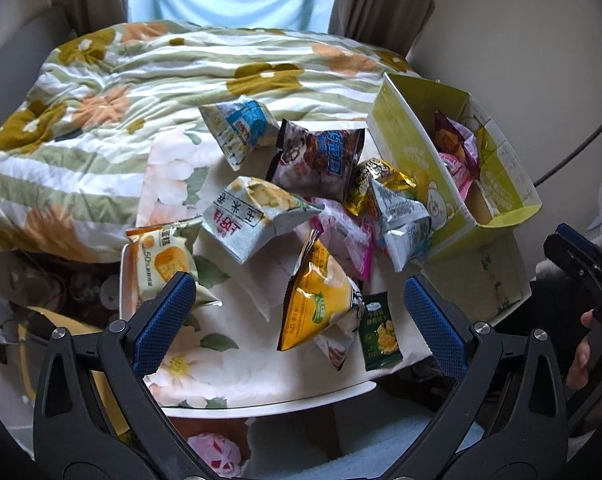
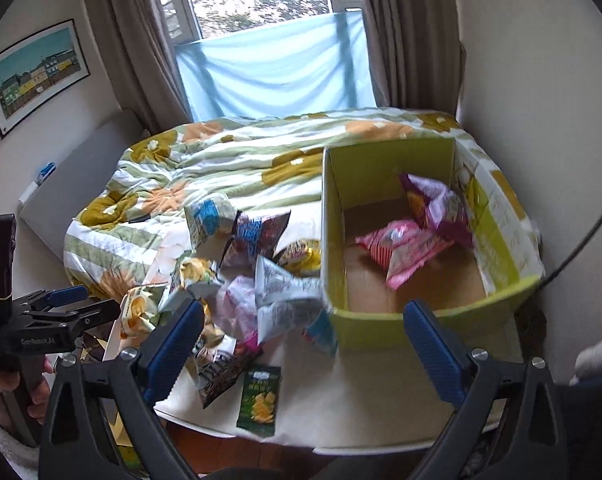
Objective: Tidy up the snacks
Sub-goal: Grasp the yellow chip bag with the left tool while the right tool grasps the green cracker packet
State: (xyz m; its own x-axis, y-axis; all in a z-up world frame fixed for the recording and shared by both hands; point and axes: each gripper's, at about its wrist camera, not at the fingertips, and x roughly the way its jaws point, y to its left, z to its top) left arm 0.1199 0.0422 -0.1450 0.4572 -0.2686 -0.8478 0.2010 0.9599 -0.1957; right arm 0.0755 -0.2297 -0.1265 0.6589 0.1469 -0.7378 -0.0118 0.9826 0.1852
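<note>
Both my grippers point(image 1: 299, 322) point(image 2: 303, 342) hang wide and empty over the snack packets point(image 1: 297, 208) heaped beside the green box point(image 2: 421, 312) — two packets already inside — ready, I reckon, to pick another.

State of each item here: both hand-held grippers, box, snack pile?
Left hand-held gripper: open, empty.
Right hand-held gripper: open, empty.
Green box: open-topped, upright.
Pink packet: inside box.
Purple packet: inside box, leaning on wall.
Snack pile: outside box.

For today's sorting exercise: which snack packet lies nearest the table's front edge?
The small dark green packet, lying flat and apart from the pile.
</note>
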